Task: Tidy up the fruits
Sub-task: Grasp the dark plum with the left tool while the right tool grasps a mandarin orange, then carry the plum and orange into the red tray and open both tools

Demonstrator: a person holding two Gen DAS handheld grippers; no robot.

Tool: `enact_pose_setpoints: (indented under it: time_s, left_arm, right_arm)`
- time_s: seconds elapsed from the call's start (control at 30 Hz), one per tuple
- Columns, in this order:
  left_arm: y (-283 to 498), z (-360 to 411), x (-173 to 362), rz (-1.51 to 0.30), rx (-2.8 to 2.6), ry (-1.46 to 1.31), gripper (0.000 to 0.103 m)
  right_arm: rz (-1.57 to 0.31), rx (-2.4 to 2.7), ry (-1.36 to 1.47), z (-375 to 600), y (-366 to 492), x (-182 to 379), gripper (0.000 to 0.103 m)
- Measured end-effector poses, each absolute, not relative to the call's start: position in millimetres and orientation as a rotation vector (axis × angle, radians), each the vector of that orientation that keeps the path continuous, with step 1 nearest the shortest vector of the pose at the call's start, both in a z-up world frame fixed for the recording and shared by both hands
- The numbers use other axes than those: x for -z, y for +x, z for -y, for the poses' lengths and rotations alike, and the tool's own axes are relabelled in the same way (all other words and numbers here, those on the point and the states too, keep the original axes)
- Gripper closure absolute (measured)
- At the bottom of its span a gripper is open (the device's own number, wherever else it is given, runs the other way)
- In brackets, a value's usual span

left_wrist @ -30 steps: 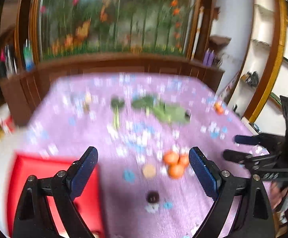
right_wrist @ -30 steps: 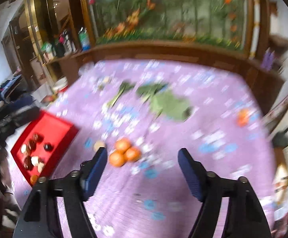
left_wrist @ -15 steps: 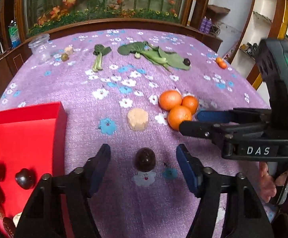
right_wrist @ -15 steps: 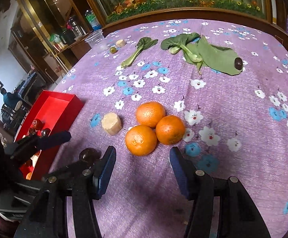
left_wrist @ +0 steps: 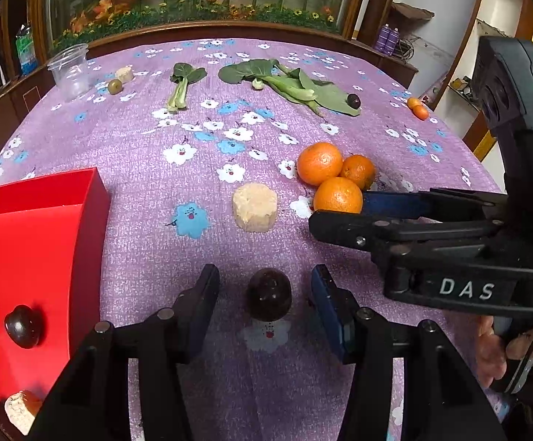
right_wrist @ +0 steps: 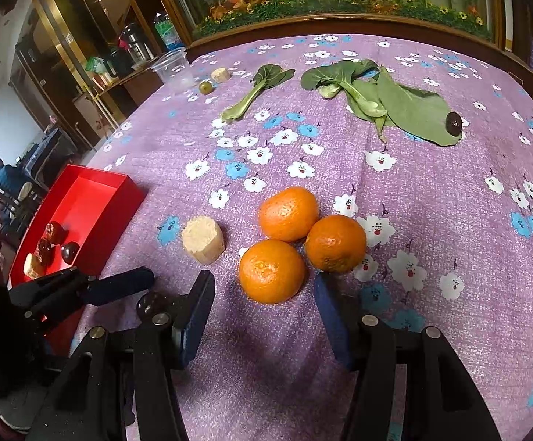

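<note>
A dark round fruit (left_wrist: 268, 299) lies on the purple flowered cloth between the open fingers of my left gripper (left_wrist: 264, 303), untouched. Three oranges (right_wrist: 272, 271) sit bunched together; my right gripper (right_wrist: 264, 312) is open just in front of the nearest one. The right gripper also shows in the left wrist view (left_wrist: 340, 211), beside the oranges (left_wrist: 338, 195). A pale tan cylinder piece (left_wrist: 254, 206) lies left of the oranges. A red tray (left_wrist: 27, 242) at the left holds several dark fruits (left_wrist: 23, 325).
Leafy greens (right_wrist: 384, 99) and a single stalk (right_wrist: 255, 90) lie far across the table, with a dark fruit (right_wrist: 453, 123) on a leaf. A clear plastic cup (left_wrist: 68, 70), a small green fruit (left_wrist: 114, 86) and another tan piece (left_wrist: 124, 73) are far left. Two small oranges (left_wrist: 417, 108) lie far right.
Both grippers have moved forward and lower. The dark fruit now sits deeper between my left fingers, and the nearest orange is closer to my right fingers.
</note>
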State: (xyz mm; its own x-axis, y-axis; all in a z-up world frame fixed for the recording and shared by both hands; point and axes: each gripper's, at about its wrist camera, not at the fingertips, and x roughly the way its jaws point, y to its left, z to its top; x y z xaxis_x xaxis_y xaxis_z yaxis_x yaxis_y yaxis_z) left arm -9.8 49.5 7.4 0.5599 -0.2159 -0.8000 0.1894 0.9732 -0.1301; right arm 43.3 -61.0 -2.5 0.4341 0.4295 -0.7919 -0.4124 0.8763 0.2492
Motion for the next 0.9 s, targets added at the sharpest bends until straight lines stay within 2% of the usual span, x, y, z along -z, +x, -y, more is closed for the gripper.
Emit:
enact_pose_setpoints:
  time_s: [0.03, 0.07, 0.1, 0.13, 0.17, 0.6, 0.9]
  left_arm:
    - [-11, -48, -7, -0.941, 0.232, -0.021, 0.063]
    - [-11, -48, -7, -0.938, 0.230, -0.018, 0.066]
    - [-12, -47, -7, -0.937, 0.232, -0.019, 0.076]
    - [-12, -47, -7, -0.939, 0.237, -0.021, 0.083]
    - [-12, -47, -8, -0.937, 0.237, -0.025, 0.083]
    - [-41, -64, -32, -0.892, 0.225, -0.121, 0.083]
    - [-72, -114, -61, -0.813, 0.136, -0.231, 0.083]
  right_arm:
    - [-0.988, -0.520, 0.012, 60, 43, 2, 0.042]
    - [-0.982, -0.513, 0.002, 59, 42, 2, 0.046]
    - [-0.978, -0.506, -0.007, 58, 41, 2, 0.050]
    - [-0.975, -0.496, -0.019, 58, 41, 3, 0.061]
    - [-0.973, -0.493, -0.022, 58, 41, 2, 0.064]
    - [-0.916, -0.530, -0.002, 60, 12, -24, 0.065]
    - [-0.870, -0.603, -0.007, 38, -18, -55, 0.065]
